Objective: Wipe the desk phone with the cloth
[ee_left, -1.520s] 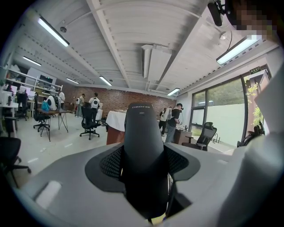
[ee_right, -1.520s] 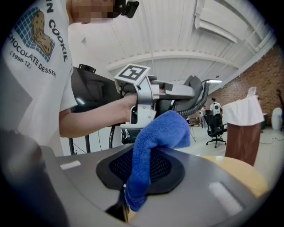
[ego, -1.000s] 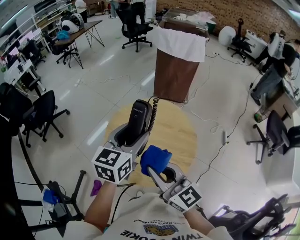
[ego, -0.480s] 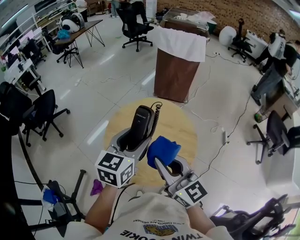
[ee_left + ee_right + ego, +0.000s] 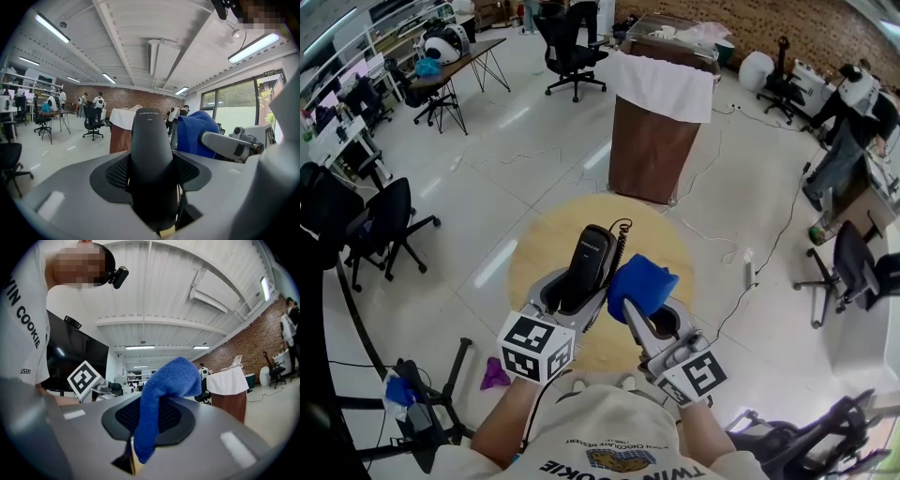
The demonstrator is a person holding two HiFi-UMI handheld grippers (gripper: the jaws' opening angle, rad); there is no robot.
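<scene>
A black phone handset (image 5: 590, 262) stands upright between the jaws of my left gripper (image 5: 574, 292), which is shut on it above the round wooden table (image 5: 666, 246). Its coiled cord (image 5: 622, 234) hangs off the top end. In the left gripper view the handset (image 5: 151, 164) fills the middle. My right gripper (image 5: 645, 302) is shut on a bunched blue cloth (image 5: 641, 284), held just right of the handset, almost against its side. The cloth (image 5: 164, 394) droops over the jaws in the right gripper view; the same cloth (image 5: 196, 133) shows beside the handset in the left gripper view.
A brown bin with a white liner (image 5: 654, 131) stands just beyond the table. Office chairs (image 5: 380, 230) and desks (image 5: 450, 66) ring the tiled floor, and cables (image 5: 769, 244) trail on the right. People stand at the far right (image 5: 853, 131).
Both grippers have drifted right and forward over the table. The cloth has risen and closed in on the handset's right side.
</scene>
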